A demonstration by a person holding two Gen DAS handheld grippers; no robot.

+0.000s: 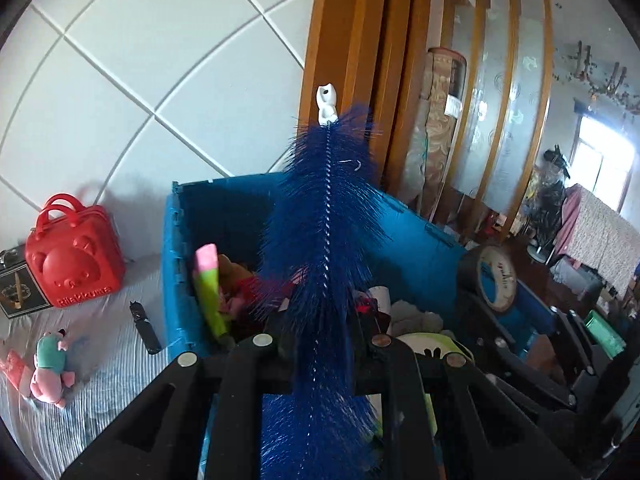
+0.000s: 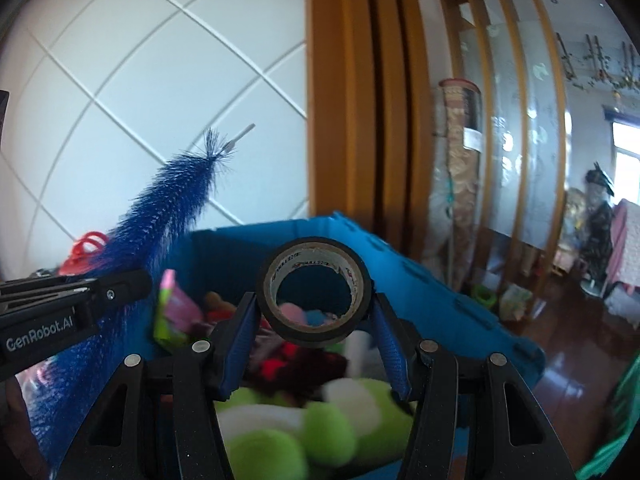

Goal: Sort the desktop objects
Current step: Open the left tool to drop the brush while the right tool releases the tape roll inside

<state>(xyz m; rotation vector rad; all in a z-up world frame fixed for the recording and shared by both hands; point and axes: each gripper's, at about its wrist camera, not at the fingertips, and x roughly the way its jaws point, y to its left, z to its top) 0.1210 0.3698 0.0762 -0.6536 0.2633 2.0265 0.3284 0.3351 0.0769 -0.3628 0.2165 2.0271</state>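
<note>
My left gripper (image 1: 320, 344) is shut on a long blue bristle brush (image 1: 324, 232) with a white tip, held upright over the blue bin (image 1: 416, 240). The brush also shows in the right wrist view (image 2: 160, 216), with the left gripper's body at the left edge. My right gripper (image 2: 314, 312) is shut on a black roll of tape (image 2: 314, 288) and holds it above the bin (image 2: 440, 284). The tape also shows in the left wrist view (image 1: 490, 276). The bin holds plush toys, a green and white one (image 2: 304, 416) and a pink and green item (image 1: 208, 284).
On the striped cloth left of the bin lie a red bear-faced case (image 1: 74, 256), a dark box (image 1: 18, 292), a small pink and teal plush (image 1: 50, 364) and a black pen-like object (image 1: 144, 326). A tiled wall stands behind; a wooden screen and the room open to the right.
</note>
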